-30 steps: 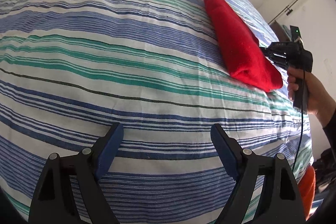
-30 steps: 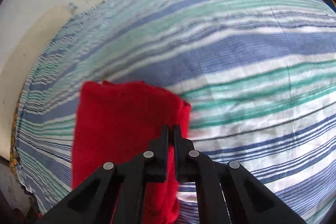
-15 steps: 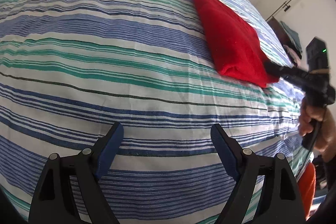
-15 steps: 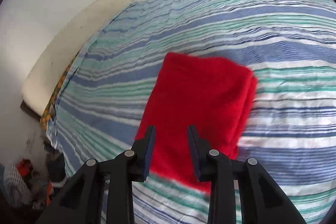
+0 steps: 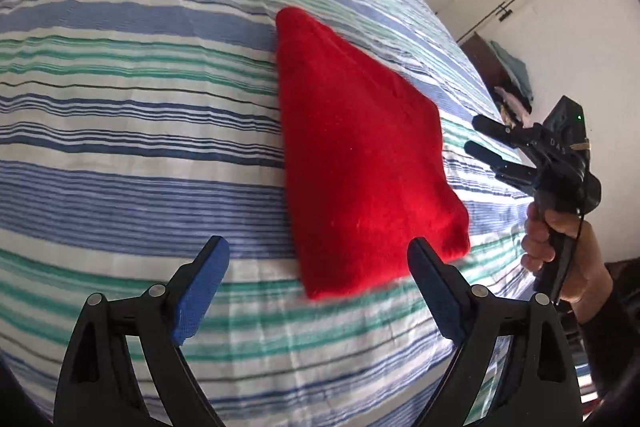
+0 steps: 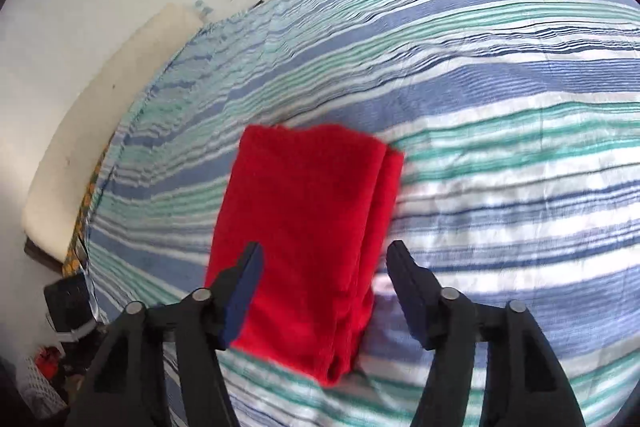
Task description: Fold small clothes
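Note:
A red cloth [image 5: 360, 163] lies folded into a thick rectangle on the striped bedsheet [image 5: 140, 131]. My left gripper [image 5: 320, 287] is open and empty, just short of the cloth's near edge. The right gripper [image 5: 478, 137] shows in the left wrist view, held by a hand, open and clear of the cloth's right side. In the right wrist view the folded cloth [image 6: 304, 239] lies flat with stacked layers along its right edge, and my right gripper [image 6: 324, 279] is open above its near end, holding nothing.
The bed's far edge meets a cream headboard or cushion [image 6: 100, 115] and a white wall. Clutter sits on the floor at the bed's left side [image 6: 64, 307]. A dark shelf with clothes [image 5: 508, 83] stands by the wall on the right.
My right gripper opened, let go of the red cloth and drew back from it. My left gripper moved toward the cloth, which now lies right in front of it.

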Motion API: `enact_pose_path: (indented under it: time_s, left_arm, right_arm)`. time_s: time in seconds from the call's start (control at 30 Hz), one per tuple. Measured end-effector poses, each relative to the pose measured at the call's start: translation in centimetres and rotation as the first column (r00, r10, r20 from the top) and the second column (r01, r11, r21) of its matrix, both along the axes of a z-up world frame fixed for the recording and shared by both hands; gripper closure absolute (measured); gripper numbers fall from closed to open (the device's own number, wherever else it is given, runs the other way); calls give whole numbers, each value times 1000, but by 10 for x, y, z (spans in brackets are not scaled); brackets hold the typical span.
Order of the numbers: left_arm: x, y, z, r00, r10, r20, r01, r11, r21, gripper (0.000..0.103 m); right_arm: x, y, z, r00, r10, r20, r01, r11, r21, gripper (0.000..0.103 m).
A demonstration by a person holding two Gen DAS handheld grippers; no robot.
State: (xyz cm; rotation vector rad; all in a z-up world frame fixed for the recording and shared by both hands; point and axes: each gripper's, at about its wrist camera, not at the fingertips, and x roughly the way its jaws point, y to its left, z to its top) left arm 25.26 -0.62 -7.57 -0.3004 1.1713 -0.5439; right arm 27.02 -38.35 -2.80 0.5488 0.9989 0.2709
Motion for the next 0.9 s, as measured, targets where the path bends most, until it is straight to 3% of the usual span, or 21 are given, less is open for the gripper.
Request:
enact_pose_path:
  time_s: [0.13,0.27,0.3,0.33,0.37,0.43,0.67,0.9]
  left_arm:
    - [22,-20,-36,993,-35,-113,35,999,4,25]
    - [21,-29,-42,993,-65,-97,64,998,-18,26]
    - [21,-32,-43,991,-86,-101,82,996,-41,47]
    - [20,-34,-44,988,-109,-114,103,993,-54,74]
    - [20,-35,-43,987,-115,-114,111,993,-43,75]
    - [15,-33,-33,991,-114,-74,112,993,-28,81]
    - [-3,-18,31,993,-90,74,91,996,-5,82]
    - [-24,3,101,967,-77,241,74,997,23,82]
  right_arm:
    - [40,-19,-43,989,-86,-123,103,986,133,37]
    - [59,-20,-79,976,-92,-198,122,982,145,38]
    - [60,-19,-80,977,-100,-190,130,980,148,46]
    - [63,-19,-79,980,-89,-178,120,978,173,74]
    - [66,-18,-77,983,-63,-170,98,974,204,92]
    - [66,-15,-60,991,-47,-123,65,987,145,92]
    - [55,20,15,996,43,81,-43,999,2,92]
    - [55,55,87,965,86,246,-85,996,-15,92]
